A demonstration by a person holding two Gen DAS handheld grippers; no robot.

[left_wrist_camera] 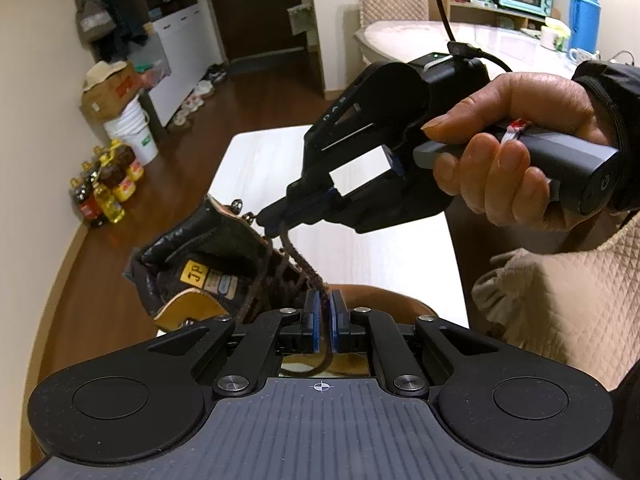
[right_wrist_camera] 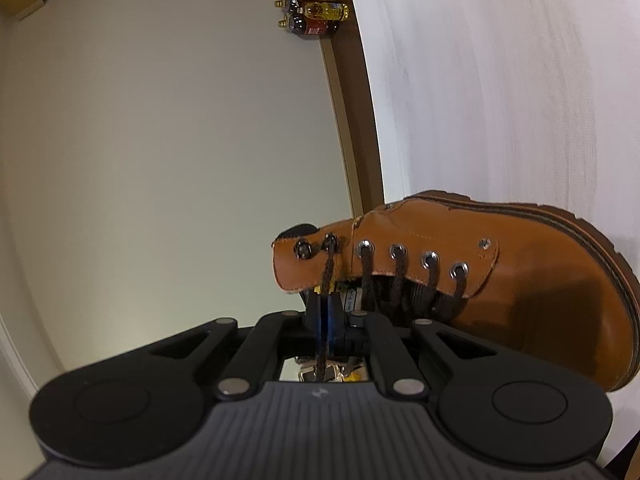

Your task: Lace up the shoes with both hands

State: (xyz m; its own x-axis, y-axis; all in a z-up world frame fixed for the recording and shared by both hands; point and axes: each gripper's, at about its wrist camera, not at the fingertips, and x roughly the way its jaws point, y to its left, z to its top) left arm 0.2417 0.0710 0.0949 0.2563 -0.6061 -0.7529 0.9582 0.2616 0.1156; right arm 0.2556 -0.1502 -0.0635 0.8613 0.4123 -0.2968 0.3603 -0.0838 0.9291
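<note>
The boot (right_wrist_camera: 480,280) lies on the white table (right_wrist_camera: 500,80), its tongue open toward the left gripper (left_wrist_camera: 325,312). Both grippers are pinched on the dark lace (left_wrist_camera: 298,256): the left gripper's jaws hold one strand near the boot's throat, and the right gripper (right_wrist_camera: 326,312) holds a strand that comes out of an upper eyelet. I think each side is kept tight so that the lace does not slip back through the eyelets. The lower eyelets already carry lace; one top hook looks free.

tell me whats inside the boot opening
Inside the boot: dark lining and a tongue label with a yellow patch. Deeper toward the toe is hidden by the laces.
</note>
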